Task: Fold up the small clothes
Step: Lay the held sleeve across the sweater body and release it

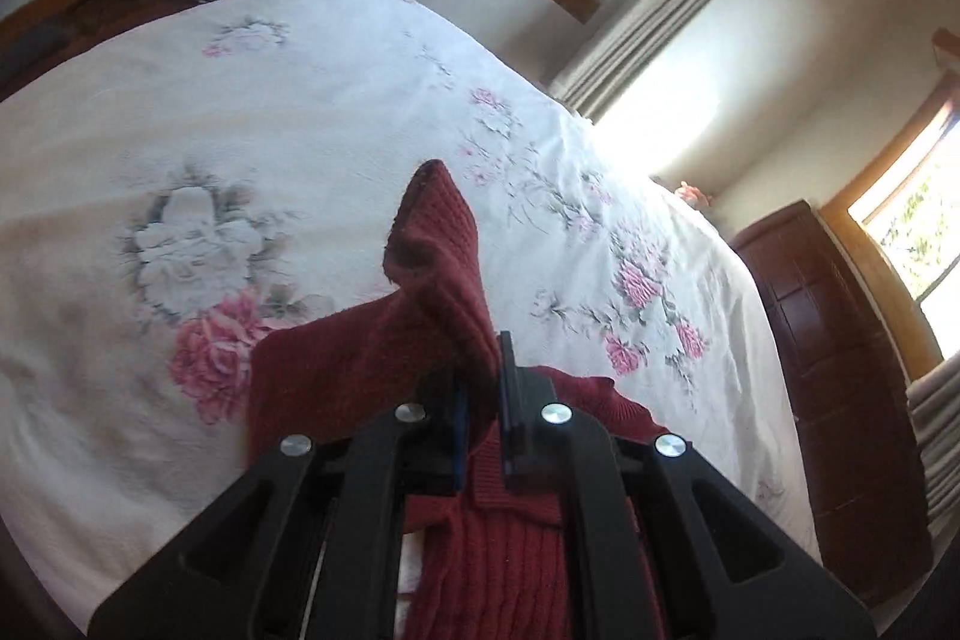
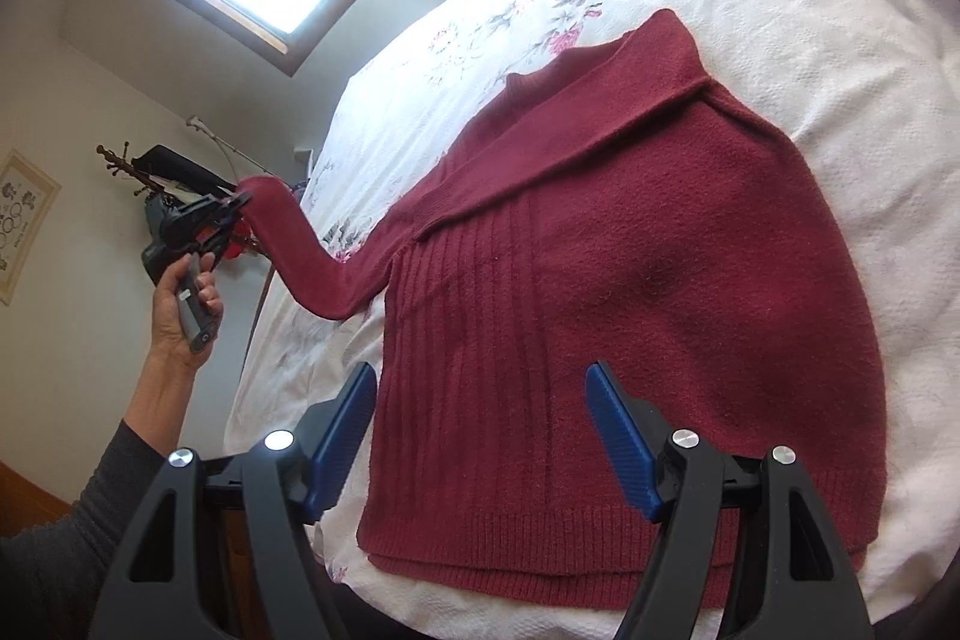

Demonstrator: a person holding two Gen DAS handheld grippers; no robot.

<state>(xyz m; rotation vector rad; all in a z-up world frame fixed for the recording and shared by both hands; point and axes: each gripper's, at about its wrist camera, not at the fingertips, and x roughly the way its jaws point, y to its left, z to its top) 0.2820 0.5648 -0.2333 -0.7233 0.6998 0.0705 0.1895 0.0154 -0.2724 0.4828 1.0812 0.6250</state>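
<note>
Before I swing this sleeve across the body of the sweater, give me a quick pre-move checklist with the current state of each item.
1. Left gripper shut on the sleeve: ok, the cuff is pinched between its fingers.
2. Sleeve lifted off the bed: ok, it hangs in a curve from the gripper to the shoulder.
3. Other sleeve already folded in: ok, it lies diagonally across the sweater.
4. Right gripper free: ok, open over the hem, holding nothing.
5. Sweater body flat: ok, only slight ripples show.
6. Grip depth on the cuff: cannot tell, the fingers hide the fabric.
</note>
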